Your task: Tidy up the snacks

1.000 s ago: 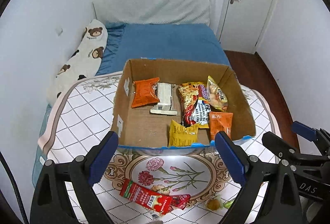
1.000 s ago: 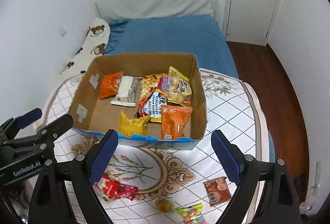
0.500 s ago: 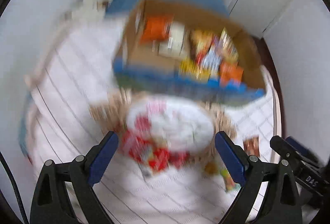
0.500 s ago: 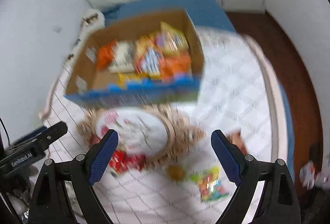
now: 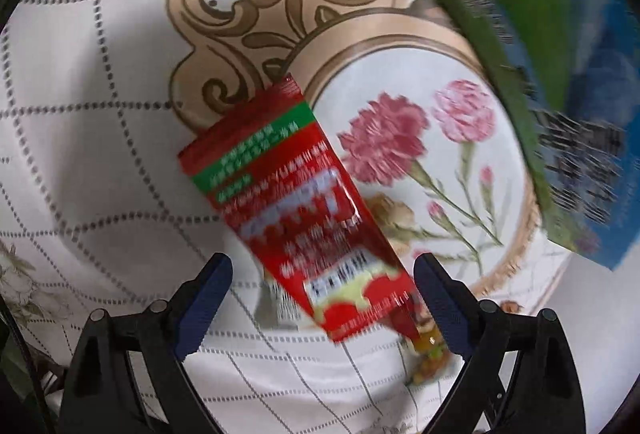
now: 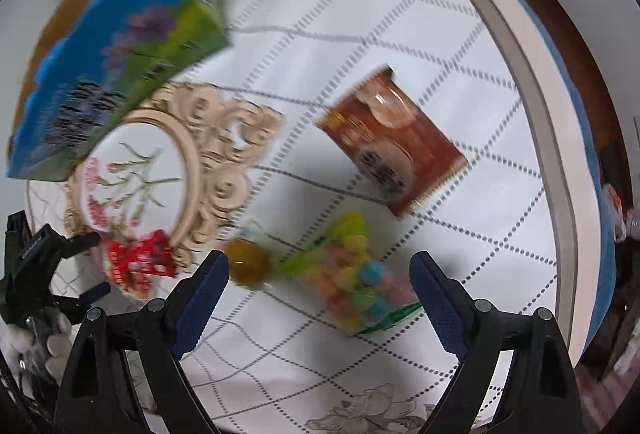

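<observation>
Both grippers are wide open and hold nothing: left gripper (image 5: 323, 288) over the red packet (image 5: 298, 210), right gripper (image 6: 319, 286) over the candy bag (image 6: 354, 276) on the table (image 6: 400, 2).

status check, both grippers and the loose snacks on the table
Left gripper open over red snack packet. Right gripper open over clear bag of coloured candies. Nothing held; brown packet nearby.
</observation>
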`<state>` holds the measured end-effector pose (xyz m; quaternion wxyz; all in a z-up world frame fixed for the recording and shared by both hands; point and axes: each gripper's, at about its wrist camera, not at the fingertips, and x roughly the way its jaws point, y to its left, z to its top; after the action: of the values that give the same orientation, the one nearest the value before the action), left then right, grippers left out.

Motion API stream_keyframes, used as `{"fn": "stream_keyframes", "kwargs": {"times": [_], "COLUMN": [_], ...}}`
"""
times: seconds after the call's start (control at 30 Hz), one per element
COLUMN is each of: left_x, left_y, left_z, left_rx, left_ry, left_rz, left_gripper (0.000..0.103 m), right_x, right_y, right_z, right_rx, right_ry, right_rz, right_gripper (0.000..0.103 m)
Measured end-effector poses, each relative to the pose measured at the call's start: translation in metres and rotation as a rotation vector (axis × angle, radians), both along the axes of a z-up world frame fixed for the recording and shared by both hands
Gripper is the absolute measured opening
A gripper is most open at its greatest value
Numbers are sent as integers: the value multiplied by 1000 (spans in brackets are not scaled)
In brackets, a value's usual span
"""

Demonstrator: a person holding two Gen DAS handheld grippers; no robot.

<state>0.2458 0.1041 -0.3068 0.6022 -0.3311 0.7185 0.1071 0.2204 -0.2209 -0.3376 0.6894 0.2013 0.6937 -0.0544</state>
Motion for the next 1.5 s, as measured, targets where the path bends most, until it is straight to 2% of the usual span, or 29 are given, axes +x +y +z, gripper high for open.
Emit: {"fn": "stream_keyframes", "kwargs": {"times": [0.1,0.17,0.23,0.3,0.33,0.37,0.4,0.47,0.53,0.6,0.63,0.83,0.9,0.97,1.03,1.13,1.3,1.5], "left_x": [7,11,13,12,12,10,8,1,-7,-11,-10,-3,-4,-6,-8,-13,-22,-40], "left_y": [-11,-21,-35,-50,-57,-65,-74,-88,-97,-98,-94,-61,-56,-57,-49,-57,-76,-100], "left_z": [-5,-3,3,9,11,14,16,19,17,12,9,-10,-11,-10,-4,6,38,95], "left_rx": [51,98,158,238,265,305,346,396,405,377,344,182,159,163,209,274,328,295], "left_ry": [-8,-29,-62,-91,-104,-117,-132,-154,-154,-135,-123,-82,-88,-97,-104,-131,-192,-291], "left_rz": [-80,-171,-280,-411,-465,-532,-600,-711,-767,-749,-710,-447,-393,-381,-406,-476,-542,-559], "left_gripper": [73,68,65,64,63,63,63,63,63,65,66,70,70,69,54,47,46,45], "right_x": [-1,-2,-4,-6,-7,-7,-8,-7,-5,0,2,9,10,14,18,6,-2,7], "right_y": [9,20,30,40,43,47,51,54,55,55,55,44,44,47,57,79,86,102], "right_z": [-18,-27,-38,-51,-55,-58,-60,-61,-57,-52,-51,-66,-68,-72,-73,-66,-32,25], "right_rx": [-48,-106,-132,-150,-162,-176,-189,-176,-138,-84,-74,-25,-31,-39,-58,-61,-25,38], "right_ry": [47,69,93,126,127,127,126,109,86,49,40,91,93,92,88,72,18,-96], "right_rz": [86,167,238,292,309,330,342,329,294,243,231,182,193,201,217,219,202,217], "right_gripper": [94,93,90,74,74,68,55,52,52,52,52,53,53,53,52,51,50,50]}}
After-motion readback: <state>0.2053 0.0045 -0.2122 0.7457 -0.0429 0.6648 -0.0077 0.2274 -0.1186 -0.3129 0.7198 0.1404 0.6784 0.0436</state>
